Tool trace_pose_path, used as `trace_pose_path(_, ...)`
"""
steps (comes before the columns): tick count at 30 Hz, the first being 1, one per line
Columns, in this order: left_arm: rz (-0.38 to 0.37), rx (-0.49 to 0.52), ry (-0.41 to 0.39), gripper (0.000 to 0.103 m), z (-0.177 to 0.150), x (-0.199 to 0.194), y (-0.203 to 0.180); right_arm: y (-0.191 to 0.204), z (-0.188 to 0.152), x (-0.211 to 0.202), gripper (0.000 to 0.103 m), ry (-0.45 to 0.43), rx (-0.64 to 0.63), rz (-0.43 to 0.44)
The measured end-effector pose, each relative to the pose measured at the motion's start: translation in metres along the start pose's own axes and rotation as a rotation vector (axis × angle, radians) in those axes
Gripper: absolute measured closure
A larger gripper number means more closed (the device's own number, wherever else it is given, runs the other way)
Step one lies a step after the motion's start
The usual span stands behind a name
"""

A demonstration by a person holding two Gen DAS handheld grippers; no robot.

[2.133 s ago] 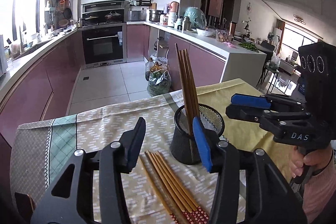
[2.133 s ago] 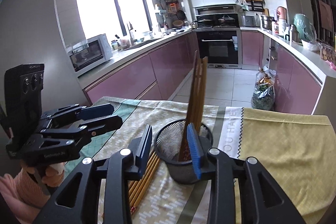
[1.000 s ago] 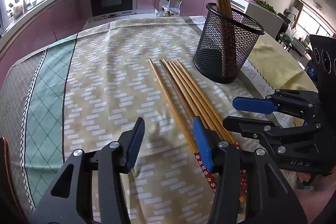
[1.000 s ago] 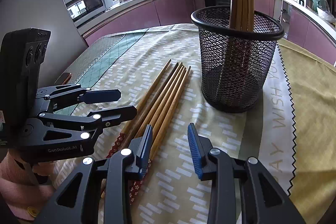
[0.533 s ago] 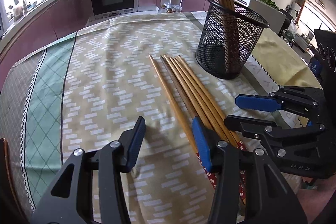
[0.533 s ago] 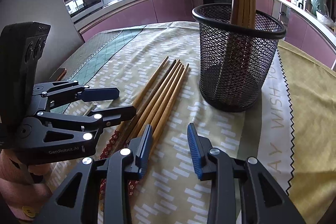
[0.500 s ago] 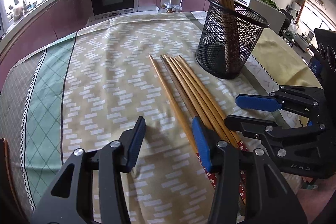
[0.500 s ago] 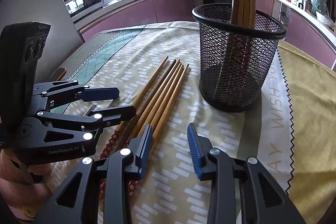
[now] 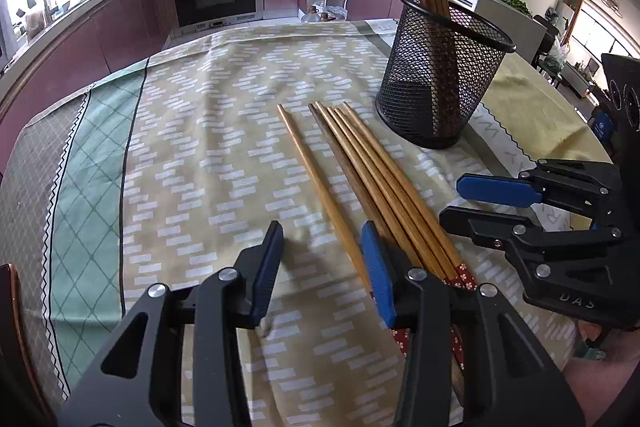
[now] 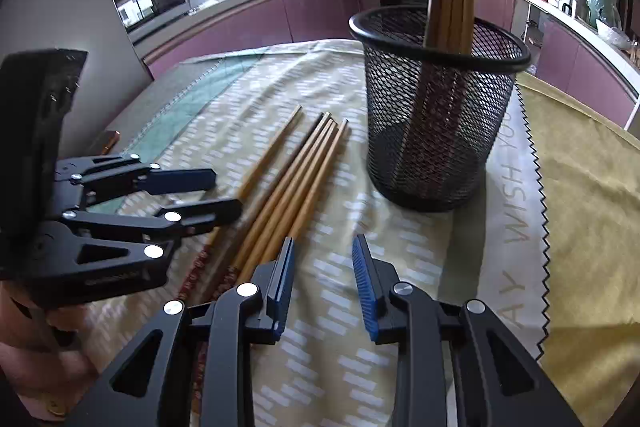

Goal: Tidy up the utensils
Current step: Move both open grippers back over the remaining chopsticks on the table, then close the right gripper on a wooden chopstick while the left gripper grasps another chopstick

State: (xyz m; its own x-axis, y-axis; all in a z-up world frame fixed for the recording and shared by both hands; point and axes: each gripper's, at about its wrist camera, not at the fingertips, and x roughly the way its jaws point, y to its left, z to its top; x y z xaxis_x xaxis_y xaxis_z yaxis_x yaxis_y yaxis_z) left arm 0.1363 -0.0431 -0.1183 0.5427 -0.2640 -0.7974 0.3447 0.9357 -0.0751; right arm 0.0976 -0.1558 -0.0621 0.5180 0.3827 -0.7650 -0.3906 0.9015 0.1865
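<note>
**Left wrist view: chopsticks waiting by the claws**

Left wrist view first: five loose chopsticks (image 9: 360, 171) flat on the desk (image 9: 200, 155), on a patterned cloth. Long way running from near to far, thin tips far, by the black mesh cup (image 9: 440, 75), red flowered ends near. More chopsticks standing up in that cup already.

Left claw (image 9: 322, 267) low over the near part of the bunch. Jaws partly apart and closing, nothing pinched yet. Right pad just over the lone left stick, the other four off to the right of it.

Right wrist view: right claw (image 10: 322, 277) also partly apart and closing, only bare cloth between the pads. Bunch lying just left of its left pad (image 10: 280, 283), cup (image 10: 436, 107) far and a bit right.

Left claw nearer to the lone stick, by the look of it. Probably a small nudge right, then a pinch across the stick, not along it.
</note>
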Motion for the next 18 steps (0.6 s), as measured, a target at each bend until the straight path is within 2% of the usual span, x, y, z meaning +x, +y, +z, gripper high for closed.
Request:
trace_pose_path(9, -0.008, -0.002, 0.002, 0.064, 0.001, 0.0, 0.0, 0.006, 0.004, 0.006, 0.075, 0.011, -0.018, 0.002)
trace_pose_path(18, -0.018, -0.003, 0.005, 0.065, 0.002, 0.001, 0.001, 0.006, 0.005, 0.009, 0.077, 0.03, -0.036, -0.045)
